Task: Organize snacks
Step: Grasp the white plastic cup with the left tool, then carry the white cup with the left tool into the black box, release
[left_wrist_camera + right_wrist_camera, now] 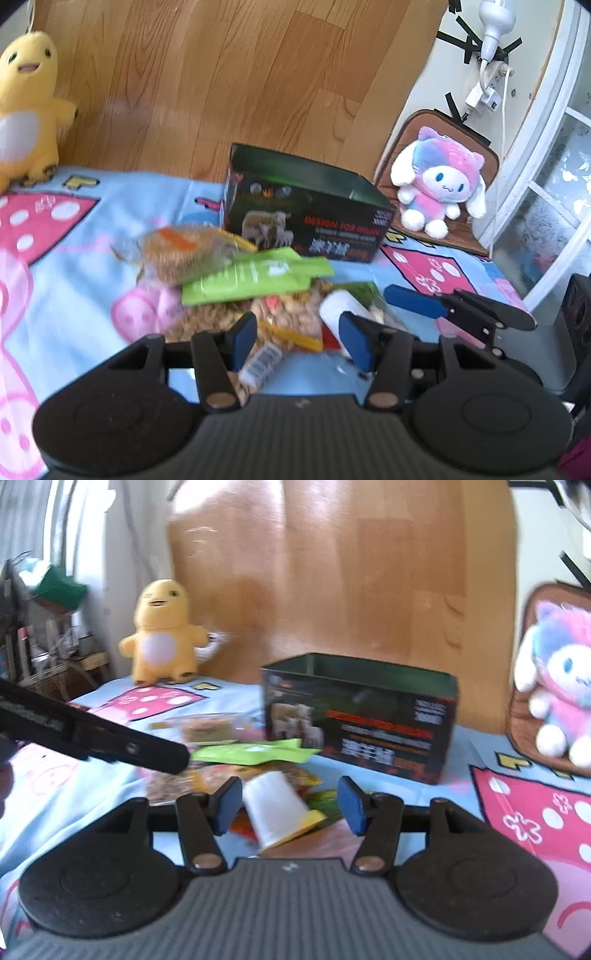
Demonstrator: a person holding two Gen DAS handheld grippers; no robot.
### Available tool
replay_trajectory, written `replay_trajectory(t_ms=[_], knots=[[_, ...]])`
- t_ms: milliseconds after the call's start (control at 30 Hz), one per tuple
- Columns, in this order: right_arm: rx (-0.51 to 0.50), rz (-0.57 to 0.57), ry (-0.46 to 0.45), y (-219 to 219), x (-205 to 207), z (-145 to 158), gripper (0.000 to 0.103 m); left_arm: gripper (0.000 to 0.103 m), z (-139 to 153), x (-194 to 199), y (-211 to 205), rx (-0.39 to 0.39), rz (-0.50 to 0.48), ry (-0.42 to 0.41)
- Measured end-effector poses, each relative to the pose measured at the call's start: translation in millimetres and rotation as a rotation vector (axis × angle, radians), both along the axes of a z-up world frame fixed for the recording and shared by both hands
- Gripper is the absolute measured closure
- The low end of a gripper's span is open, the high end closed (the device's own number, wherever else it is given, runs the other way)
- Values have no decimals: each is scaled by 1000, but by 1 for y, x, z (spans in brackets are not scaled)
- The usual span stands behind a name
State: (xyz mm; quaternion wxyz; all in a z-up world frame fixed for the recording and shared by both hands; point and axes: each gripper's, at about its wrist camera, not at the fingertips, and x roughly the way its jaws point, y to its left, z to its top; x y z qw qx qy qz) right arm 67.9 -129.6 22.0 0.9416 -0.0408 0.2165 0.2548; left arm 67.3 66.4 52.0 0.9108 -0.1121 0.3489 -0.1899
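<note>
My snacks lie in a loose heap on the blue-and-pink cartoon blanket (pixel 74 236), just in front of the dark open-topped box (pixel 306 218) printed with sheep and red lettering. On top sits a flat lime-green pouch (pixel 255 275); behind it, a clear packet of brown biscuits (pixel 184 254) with an orange label. Under the pouch spreads a see-through bag of pale nuts (pixel 291 314), and a thin yellow strip crosses it. A small white cup (pixel 273 805) lies tipped on its side, its yellow rim turned toward me.

My left gripper (pixel 301 338) hovers low over the nut bag, blue pads part-way apart and gripping nothing — the bag and a small barcoded packet show between them. My right gripper (pixel 290 805) stands wider, the white cup lying in the gap; its left pad looks very close to the cup, the right pad well clear, so nothing is clamped.

A yellow plush (pixel 162 635) stands at the far left of the blanket, a pink-and-blue plush (pixel 436 184) to the right of the box.
</note>
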Motion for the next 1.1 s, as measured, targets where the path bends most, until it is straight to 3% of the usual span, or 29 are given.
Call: replay_trajectory(t_ms=[167,300,367,467,667,767,833,967,1100], knots=[[-130,-36,-20,21,9,-12,44,50,-6,-7,0,-17,-1,27],[-160,-61,-2,21,13,-18,54,50,-7,-9,1,-59,-12,55],[-153,-46,-10,20,2,-16,56,49,-7,-12,1,-67,-28,55],[-152,-10,-56,21,-25,-11,55,37,-9,-16,-2,-82,-58,61],[-172,78,-100,30,-68,-20,55,36,-25,-19,-8,-100,-111,114],[-228,89,-130,41,-77,-30,55,45,-36,-18,-10,-116,-126,163],[-247,86,-147,44,-78,-32,53,62,-40,-19,-8,-159,-144,168],[-250,86,-123,43,-75,-33,46,62,-39,-23,-9,-166,-154,152],[-243,77,-69,39,-73,-36,45,62,-38,-25,-8,-172,-149,148]])
